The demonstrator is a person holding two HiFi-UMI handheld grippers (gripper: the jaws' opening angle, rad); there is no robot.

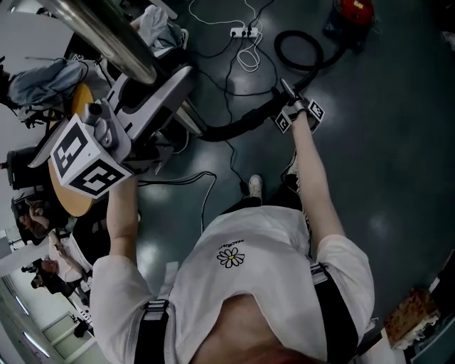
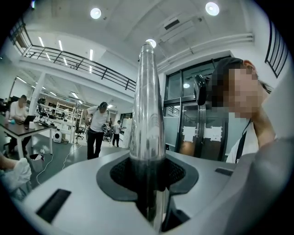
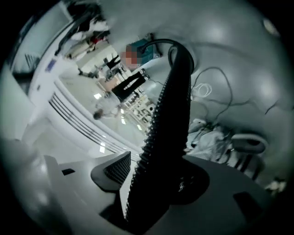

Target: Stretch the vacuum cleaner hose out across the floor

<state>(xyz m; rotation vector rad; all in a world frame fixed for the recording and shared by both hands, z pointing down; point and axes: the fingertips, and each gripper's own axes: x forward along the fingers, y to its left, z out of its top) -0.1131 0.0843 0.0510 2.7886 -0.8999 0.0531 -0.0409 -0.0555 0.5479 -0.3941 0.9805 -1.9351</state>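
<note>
Chrome tube (image 2: 147, 101) clamped in my left tool (image 2: 148, 172), my right tool (image 3: 154, 176) wide around black hose (image 3: 171, 101), not pinching, dark floor (image 1: 398, 163).

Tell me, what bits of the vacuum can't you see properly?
- Head view: the red vacuum cleaner is cut off by the top edge.
- Head view: where the hose joins the metal tube hides behind the left tongs.
- Right gripper view: the room behind is blurred.

A white power strip (image 1: 238, 31) and loose cables (image 1: 249, 57) lie on the dark floor (image 1: 398, 142), a round wooden table (image 1: 71, 199) at left.
</note>
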